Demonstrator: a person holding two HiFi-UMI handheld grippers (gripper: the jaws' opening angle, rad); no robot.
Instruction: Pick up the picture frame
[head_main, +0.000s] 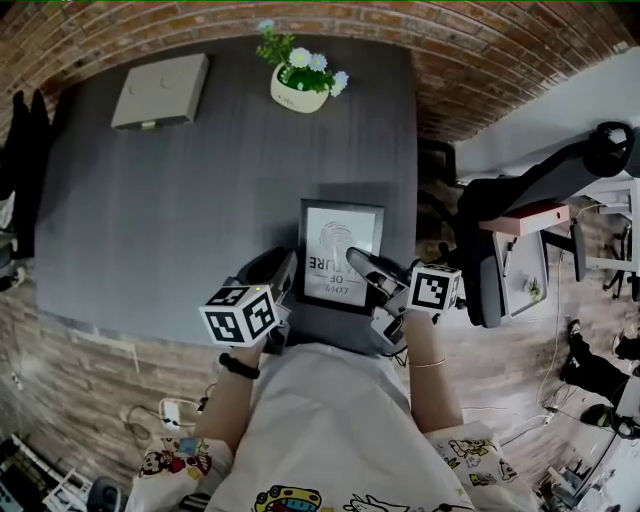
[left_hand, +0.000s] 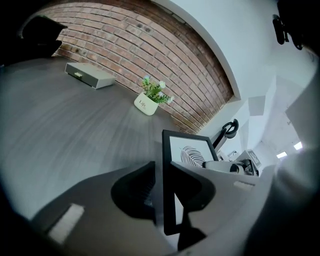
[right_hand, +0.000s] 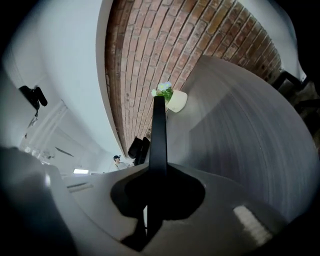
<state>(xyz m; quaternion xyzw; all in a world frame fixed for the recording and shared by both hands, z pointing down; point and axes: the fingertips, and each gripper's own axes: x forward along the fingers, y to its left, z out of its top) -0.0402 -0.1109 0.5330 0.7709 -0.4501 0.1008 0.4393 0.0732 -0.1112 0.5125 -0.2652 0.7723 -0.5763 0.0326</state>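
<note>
The picture frame (head_main: 340, 250), black-edged with a white print, hangs over the near edge of the grey table (head_main: 200, 200), held between both grippers. My left gripper (head_main: 288, 272) is shut on its left edge. In the left gripper view the frame (left_hand: 190, 155) stands up between the jaws of that gripper (left_hand: 162, 185). My right gripper (head_main: 362, 262) is shut on the frame's right side. The right gripper view shows the frame (right_hand: 159, 125) edge-on as a thin black bar rising from this gripper (right_hand: 156, 172).
A white pot of flowers (head_main: 298, 92) stands at the table's far edge, with a flat grey box (head_main: 160, 90) at the far left. A brick wall runs behind the table. An office chair (head_main: 520, 230) stands just right of it.
</note>
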